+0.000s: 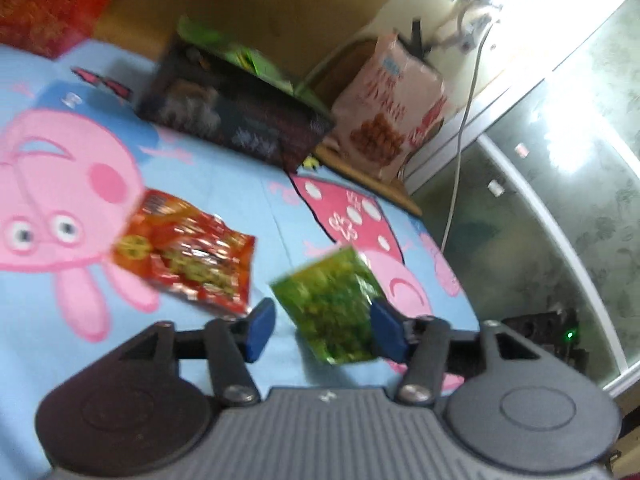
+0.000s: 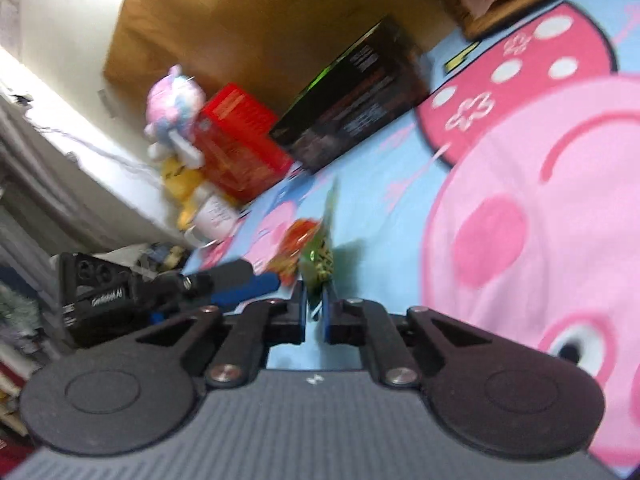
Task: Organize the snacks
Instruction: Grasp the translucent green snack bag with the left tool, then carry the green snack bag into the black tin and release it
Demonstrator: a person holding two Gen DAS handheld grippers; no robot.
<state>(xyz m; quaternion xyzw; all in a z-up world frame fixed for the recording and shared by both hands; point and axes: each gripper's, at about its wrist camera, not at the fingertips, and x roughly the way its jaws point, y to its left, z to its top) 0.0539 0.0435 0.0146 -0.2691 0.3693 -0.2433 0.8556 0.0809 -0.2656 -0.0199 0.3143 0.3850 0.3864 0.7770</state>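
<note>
- Lay spread under everything: bed (image 1: 224,184) with pink cartoon sheet.
- Stood at far edge: black box (image 1: 236,116).
- Lay mid-bed: red snack packet (image 1: 188,256).
- Pinched green snack packet (image 2: 320,256) edge-on: right tongs (image 2: 315,312).
- Stood half open, gripping nothing, green packet between pads: left tongs (image 1: 324,330).

Bed under blue cartoon-pig sheet (image 1: 224,184); wooden headboard (image 1: 280,8) behind; cream wall (image 2: 68,40); frosted patterned glass panel (image 1: 592,184), strongly backlit.

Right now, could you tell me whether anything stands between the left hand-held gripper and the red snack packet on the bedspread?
Nothing lies on the bedspread between them: the red snack packet sits beyond the left hand-held gripper's left finger. But the green packet, clamped in the right hand-held gripper, stands inside the left one's open jaws.
</note>
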